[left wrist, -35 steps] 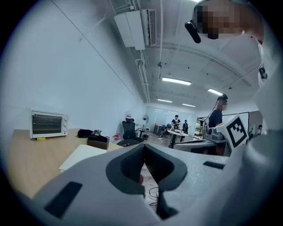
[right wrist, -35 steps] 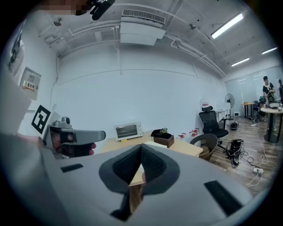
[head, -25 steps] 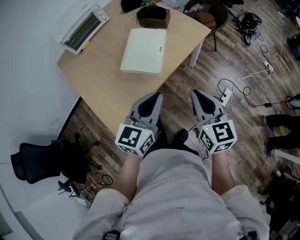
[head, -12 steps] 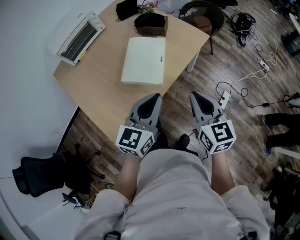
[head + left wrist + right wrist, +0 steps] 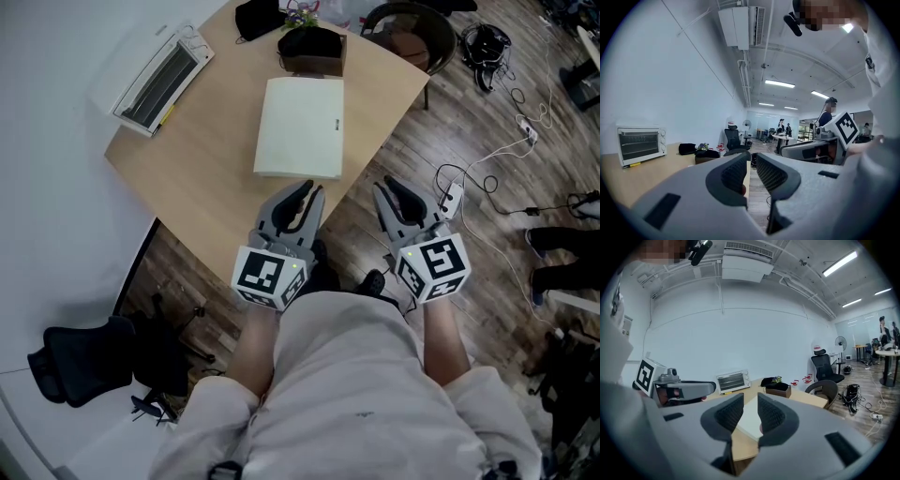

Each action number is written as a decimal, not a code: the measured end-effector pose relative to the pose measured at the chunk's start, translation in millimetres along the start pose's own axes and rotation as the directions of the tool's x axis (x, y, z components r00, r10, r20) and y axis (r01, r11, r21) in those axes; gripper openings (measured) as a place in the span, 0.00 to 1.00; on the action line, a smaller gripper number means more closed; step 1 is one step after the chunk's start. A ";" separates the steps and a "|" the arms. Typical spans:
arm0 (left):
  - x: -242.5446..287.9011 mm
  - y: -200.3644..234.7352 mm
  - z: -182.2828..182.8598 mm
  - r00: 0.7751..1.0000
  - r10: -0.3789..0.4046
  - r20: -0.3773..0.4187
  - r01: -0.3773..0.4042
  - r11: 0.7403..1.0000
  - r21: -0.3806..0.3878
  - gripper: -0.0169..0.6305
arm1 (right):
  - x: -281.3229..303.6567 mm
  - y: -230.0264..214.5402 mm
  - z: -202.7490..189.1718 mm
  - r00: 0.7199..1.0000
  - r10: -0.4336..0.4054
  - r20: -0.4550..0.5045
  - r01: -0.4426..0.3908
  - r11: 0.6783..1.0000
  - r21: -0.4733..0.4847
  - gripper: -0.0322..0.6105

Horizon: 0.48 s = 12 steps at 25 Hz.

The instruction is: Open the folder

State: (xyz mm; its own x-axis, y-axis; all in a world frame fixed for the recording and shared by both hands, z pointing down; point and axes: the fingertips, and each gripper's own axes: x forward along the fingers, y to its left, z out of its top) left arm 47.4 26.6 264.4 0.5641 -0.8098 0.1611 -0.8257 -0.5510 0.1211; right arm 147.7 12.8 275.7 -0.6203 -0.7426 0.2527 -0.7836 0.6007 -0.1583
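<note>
Cream folder (image 5: 300, 127) lies shut and flat on the counter (image 5: 197, 178), upper middle of the head view; probably light, stiff, a bit slick; I'd pinch only the top cover at a free edge. Left hand-held gripper (image 5: 306, 189) and right hand-held gripper (image 5: 388, 187) have just been opening, jaws slightly apart, empty; toaster oven (image 5: 155, 77) upper left and the brown box (image 5: 314, 52) beyond don't block anything.

Open-plan office. Wood-plank floor (image 5: 469, 122), white walls, ceiling strip lights (image 5: 779, 84), a ceiling air-conditioning unit (image 5: 740, 26). Black swivel chairs (image 5: 824, 367) stood about, and a pale work table (image 5: 187, 159) sat by the wall. People (image 5: 886, 329) gathered at far tables (image 5: 888, 351). A power strip (image 5: 450, 195) and cables trailed on the floor.
</note>
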 end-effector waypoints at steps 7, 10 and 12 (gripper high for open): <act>2.0 30.8 -16.9 0.997 -0.043 -0.057 0.045 0.998 0.040 0.23 | 30.0 8.7 -3.7 0.999 -0.019 -0.029 0.019 1.000 -0.005 0.32; 2.6 44.6 -24.9 0.996 -0.057 -0.075 0.061 0.996 0.061 0.25 | 41.8 10.1 -6.9 0.998 -0.039 -0.049 0.038 0.999 -0.009 0.32; 3.5 54.4 -29.1 0.994 -0.066 -0.085 0.072 0.995 0.066 0.26 | 49.7 11.2 -9.6 0.997 -0.053 -0.059 0.053 0.999 -0.007 0.32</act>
State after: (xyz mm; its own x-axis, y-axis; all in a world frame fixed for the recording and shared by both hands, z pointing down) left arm 4.7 -0.3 300.0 0.6160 -0.7517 0.2356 -0.7819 -0.6198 0.0671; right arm 108.5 -14.5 295.7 -0.5748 -0.7544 0.3170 -0.8150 0.5628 -0.1383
